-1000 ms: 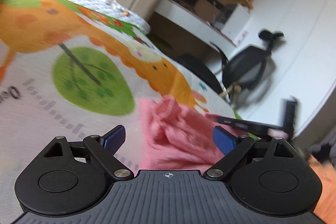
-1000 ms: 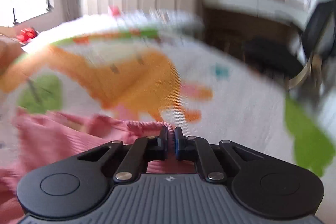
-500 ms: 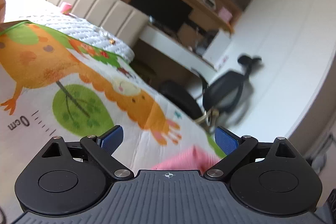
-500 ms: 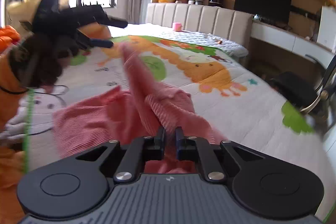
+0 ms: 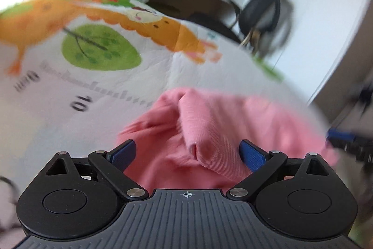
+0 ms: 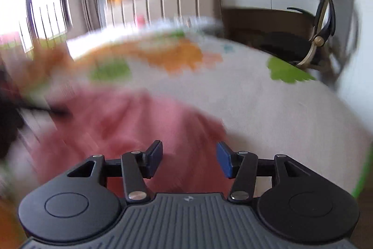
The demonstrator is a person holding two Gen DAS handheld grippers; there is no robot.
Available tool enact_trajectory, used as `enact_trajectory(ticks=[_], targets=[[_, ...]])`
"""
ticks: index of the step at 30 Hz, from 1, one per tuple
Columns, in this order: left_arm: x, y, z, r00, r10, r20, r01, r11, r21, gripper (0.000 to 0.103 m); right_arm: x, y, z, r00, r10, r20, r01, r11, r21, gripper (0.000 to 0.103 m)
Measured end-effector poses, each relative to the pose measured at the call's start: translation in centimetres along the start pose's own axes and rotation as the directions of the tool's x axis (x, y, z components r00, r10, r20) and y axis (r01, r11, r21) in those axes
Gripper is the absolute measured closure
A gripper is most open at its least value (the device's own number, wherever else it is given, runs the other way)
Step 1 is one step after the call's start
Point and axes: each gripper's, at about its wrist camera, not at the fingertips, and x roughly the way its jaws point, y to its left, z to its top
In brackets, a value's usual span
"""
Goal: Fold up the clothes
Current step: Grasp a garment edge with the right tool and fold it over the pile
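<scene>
Garment — a pink ribbed knit (image 5: 209, 132), rumpled on the cartoon-print bedspread (image 5: 93, 85) — lies between the left gripper (image 5: 187, 153)'s wide jaws; right gripper (image 6: 189, 159) gapes, empty. Pinch one edge layer only — not the bunch.

I see my left gripper (image 5: 187, 153) with its jaws spread wide. My right gripper (image 6: 189, 159) also has the jaws apart, and it holds nothing.

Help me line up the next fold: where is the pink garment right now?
The pink garment lies bunched on the cartoon-print bedspread, directly ahead of the open left gripper in its view; in the right wrist view it sits left of centre.
</scene>
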Motion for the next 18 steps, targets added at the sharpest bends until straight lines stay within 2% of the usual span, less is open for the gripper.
enact_trajectory(ticks=[1, 2, 5, 8, 10, 12, 13, 16, 18], targets=[[-0.3, 0.2, -0.4, 1.000, 0.028, -0.003, -0.028, 0.999, 0.035, 0.005, 0.2, 0.0, -0.4, 0.999, -0.034, -0.015, 0.033, 0.999, -0.025, 0.052], [-0.7, 0.8, -0.3, 1.000, 0.005, 0.000, -0.005, 1.000, 0.009, 0.005, 0.1, -0.4, -0.5, 0.999, -0.045, -0.019, 0.045, 0.999, -0.012, 0.052], [-2.0, 2.8, -0.2, 0.997, -0.071, 0.016, 0.072, 0.995, -0.074, 0.005, -1.0, -2.4, 0.1, 0.998, 0.050, 0.031, -0.054, 0.987, 0.150, 0.049], [-1.6, 3.2, 0.2, 0.976, -0.212, 0.043, 0.217, 0.959, -0.184, 0.005, -1.2, -2.9, 0.6, 0.984, 0.163, 0.078, -0.178, 0.946, 0.269, 0.044], [-0.6, 2.9, 0.4, 0.959, -0.280, 0.044, 0.282, 0.929, -0.240, 0.005, -1.1, -1.6, 0.4, 0.977, 0.201, 0.072, -0.213, 0.939, 0.269, 0.044], [0.8, 2.3, 0.4, 0.959, -0.281, 0.031, 0.280, 0.924, -0.262, 0.005, -1.1, -0.1, 0.0, 0.968, 0.242, 0.067, -0.251, 0.934, 0.255, 0.044], [1.3, 2.2, 0.3, 0.959, -0.283, 0.026, 0.279, 0.919, -0.279, 0.005, -1.4, 0.2, -0.3, 0.952, 0.296, 0.073, -0.305, 0.914, 0.268, 0.044], [2.9, 2.2, 0.0, 0.957, -0.289, 0.022, 0.279, 0.900, -0.336, 0.005, -1.1, 0.3, -1.6, 0.875, 0.474, 0.098, -0.470, 0.782, 0.410, 0.041], [3.8, 2.6, 0.0, 0.956, -0.291, 0.037, 0.282, 0.880, -0.381, 0.005, 0.3, -0.4, -2.0, 0.879, 0.466, 0.099, -0.445, 0.731, 0.517, 0.041]])
